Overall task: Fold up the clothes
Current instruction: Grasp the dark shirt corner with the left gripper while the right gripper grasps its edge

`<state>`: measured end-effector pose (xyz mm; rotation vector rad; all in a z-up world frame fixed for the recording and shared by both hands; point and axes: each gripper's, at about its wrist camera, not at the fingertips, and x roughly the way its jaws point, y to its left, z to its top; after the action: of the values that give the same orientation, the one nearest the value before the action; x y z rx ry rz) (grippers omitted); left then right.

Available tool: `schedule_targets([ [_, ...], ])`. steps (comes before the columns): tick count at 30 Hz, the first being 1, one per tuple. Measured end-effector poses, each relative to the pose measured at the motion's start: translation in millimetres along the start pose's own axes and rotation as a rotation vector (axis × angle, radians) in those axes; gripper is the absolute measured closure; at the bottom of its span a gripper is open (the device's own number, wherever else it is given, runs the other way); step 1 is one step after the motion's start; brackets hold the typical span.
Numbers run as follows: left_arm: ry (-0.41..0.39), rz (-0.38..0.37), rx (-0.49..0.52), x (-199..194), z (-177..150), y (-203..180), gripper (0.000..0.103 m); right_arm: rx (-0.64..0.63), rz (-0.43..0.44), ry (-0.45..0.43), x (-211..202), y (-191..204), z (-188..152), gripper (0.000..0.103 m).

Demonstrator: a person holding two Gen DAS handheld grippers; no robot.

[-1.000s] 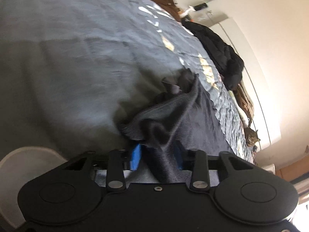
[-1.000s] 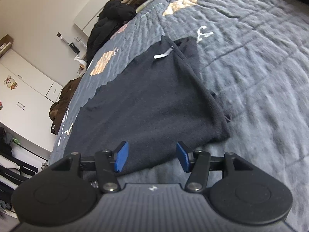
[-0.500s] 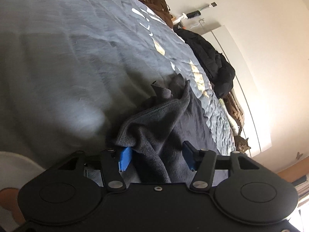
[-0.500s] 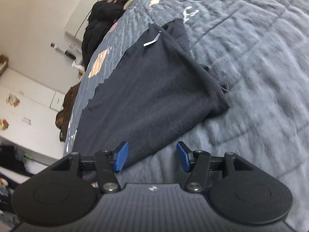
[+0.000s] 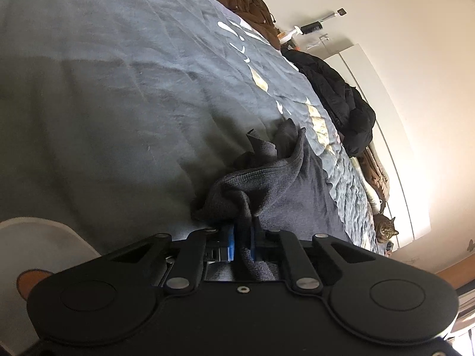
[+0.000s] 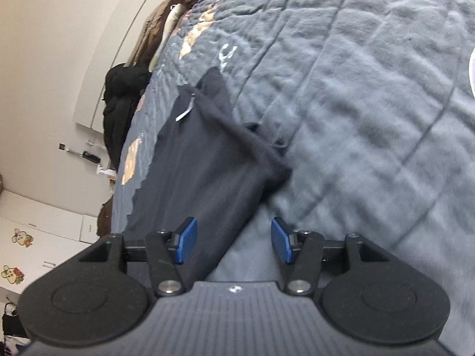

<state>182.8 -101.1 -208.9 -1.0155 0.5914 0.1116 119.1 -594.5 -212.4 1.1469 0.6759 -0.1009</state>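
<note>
While the left gripper (image 5: pixel 242 244) was closing, its blue fingers (image 5: pixel 229 244) already pinched a bunched corner of the dark fleece garment (image 5: pixel 267 190), cloth squeezed between them. Right gripper (image 6: pixel 234 244) had its fingers (image 6: pixel 185 244) standing apart, nothing gripped; the garment's near edge (image 6: pixel 204 178) lay between and under them, no visible pad contact. Garment lay on the grey quilted bedspread (image 6: pixel 371 118), spread mostly flat in the right-wrist view, with a white neck tag (image 6: pixel 185 111) showing toward the far end and one side rumpled. Judged progress: early, one corner secured, second grasp not made, no clean fold visible yet. Left to do, probably: right side takes the edge, then fold over and smooth. Elsewhere: black jacket (image 5: pixel 341 101) and brown clothes (image 5: pixel 246 3) heaped along the bed's far edge, a tabby cat (image 5: pixel 386 231) by the wall at the bed's far right end.
</note>
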Motion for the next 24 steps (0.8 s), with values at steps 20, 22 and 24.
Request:
schedule_targets([
  [20,0.005,0.011,0.018,6,1,-3,0.093,0.000,0.102,-0.204,26,12,17,0.091],
  [22,0.007,0.012,0.016,7,2,-2,0.093,0.038,0.087,-0.179,30,6,17,0.089],
  [24,0.012,0.018,0.019,8,2,-1,0.090,0.062,0.068,-0.150,35,1,17,0.080],
])
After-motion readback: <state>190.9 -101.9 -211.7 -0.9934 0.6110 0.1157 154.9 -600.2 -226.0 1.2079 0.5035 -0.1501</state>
